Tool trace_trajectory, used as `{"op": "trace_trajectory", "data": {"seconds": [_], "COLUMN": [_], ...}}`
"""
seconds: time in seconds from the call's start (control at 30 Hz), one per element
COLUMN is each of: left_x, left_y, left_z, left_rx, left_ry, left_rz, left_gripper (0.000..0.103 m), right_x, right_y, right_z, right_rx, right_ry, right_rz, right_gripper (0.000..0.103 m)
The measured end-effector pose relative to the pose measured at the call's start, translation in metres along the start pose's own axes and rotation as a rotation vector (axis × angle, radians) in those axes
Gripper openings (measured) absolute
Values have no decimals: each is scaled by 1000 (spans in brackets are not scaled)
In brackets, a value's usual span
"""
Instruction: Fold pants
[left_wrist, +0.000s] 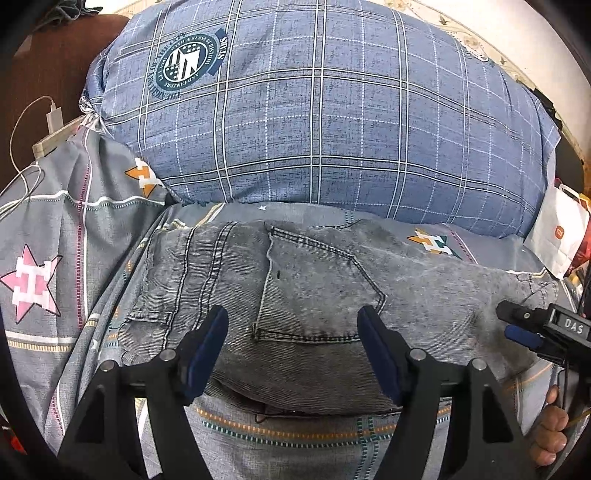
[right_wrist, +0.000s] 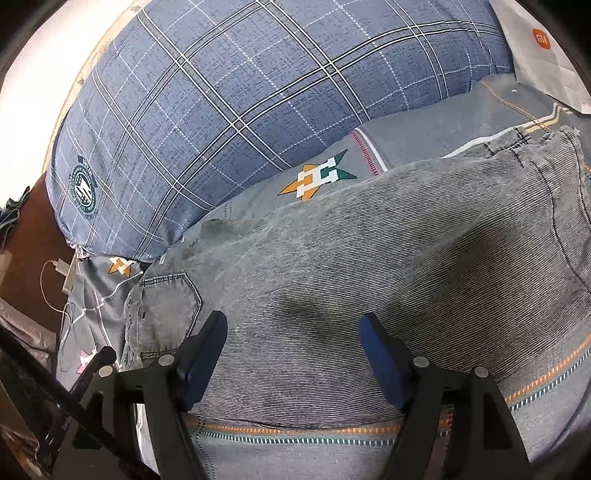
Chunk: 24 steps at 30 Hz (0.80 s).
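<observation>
Now pants lie flat on bed, below pillow. Our left gripper released above waist end; our right gripper released too, over legs. Risk we see: pinching sheet along with denim, dragging bedding; thick denim may slip mid-fold, skewing edges.

I'm working in a bedroom at home: beneath my tongs spreads a grey bedsheet printed with stars, and beyond them lies a big blue plaid pillow. Off to the left a white charger trails its cable; to the right sits a white shopping bag.
</observation>
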<state>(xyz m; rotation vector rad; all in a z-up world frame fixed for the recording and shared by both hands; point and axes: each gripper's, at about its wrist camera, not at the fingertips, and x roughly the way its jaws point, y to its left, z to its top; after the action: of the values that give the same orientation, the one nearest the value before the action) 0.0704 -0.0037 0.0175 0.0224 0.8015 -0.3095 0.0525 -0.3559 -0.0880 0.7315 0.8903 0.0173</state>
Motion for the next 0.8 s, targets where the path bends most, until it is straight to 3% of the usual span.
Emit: {"op": "trace_trajectory", "data": {"seconds": [0.37,0.57,0.73,0.8], "left_x": [-10,-15,-12,-11], "left_y": [-4,-10,-20,-24], "left_z": [-1,-2,-6,-9], "left_rx": [-2,14,40,54], "left_ry": [-45,-63,-55,-56], "left_rz": [-20,-29,-40,-37], "left_gripper": [72,72,72,72], "right_x": [-7,-49,-74,-73], "right_y": [5,2,-18,-36], "right_z": [1,23,40,41], "right_rx": [-34,-9,-78,-32], "right_ry": [-23,-37,-99,-119], "right_rz": [-42,-69,-135,-133], "right_gripper": [79,77,77,75]}}
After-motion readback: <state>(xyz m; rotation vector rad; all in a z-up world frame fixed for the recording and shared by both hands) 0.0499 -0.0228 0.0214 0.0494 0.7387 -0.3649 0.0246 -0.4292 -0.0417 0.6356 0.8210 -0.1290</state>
